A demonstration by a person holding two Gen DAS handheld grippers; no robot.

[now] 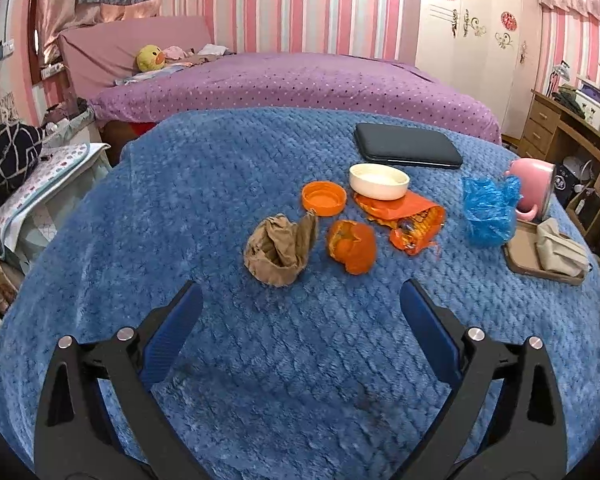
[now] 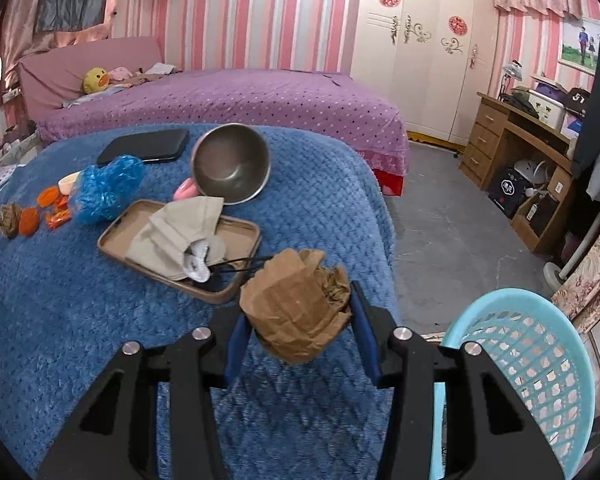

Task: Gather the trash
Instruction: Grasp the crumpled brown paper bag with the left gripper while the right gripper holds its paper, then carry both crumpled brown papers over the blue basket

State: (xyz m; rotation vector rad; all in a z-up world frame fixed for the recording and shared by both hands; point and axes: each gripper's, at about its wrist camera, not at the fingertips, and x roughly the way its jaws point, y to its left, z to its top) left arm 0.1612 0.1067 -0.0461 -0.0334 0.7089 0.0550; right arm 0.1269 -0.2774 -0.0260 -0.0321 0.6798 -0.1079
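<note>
My right gripper (image 2: 298,320) is shut on a crumpled brown paper bag (image 2: 296,304), held above the blue blanket's right edge, left of a light blue mesh basket (image 2: 536,364) on the floor. My left gripper (image 1: 300,308) is open and empty, just short of another crumpled brown paper (image 1: 282,250). Beyond it lie an orange crumpled wrapper (image 1: 352,246), an orange snack packet (image 1: 414,222), an orange lid (image 1: 324,198) and a crumpled blue plastic bag (image 1: 488,210). The same trash shows small at the far left in the right wrist view, with the blue bag (image 2: 106,190).
A white bowl (image 1: 379,181), a black case (image 1: 408,146) and a pink pot (image 1: 534,188) stand on the blue blanket (image 1: 140,208). A brown tray (image 2: 236,236) holds a beige pouch (image 2: 180,236). A steel-lined pot (image 2: 231,163) lies tipped. A purple bed (image 2: 228,100) is behind, a desk (image 2: 512,144) at right.
</note>
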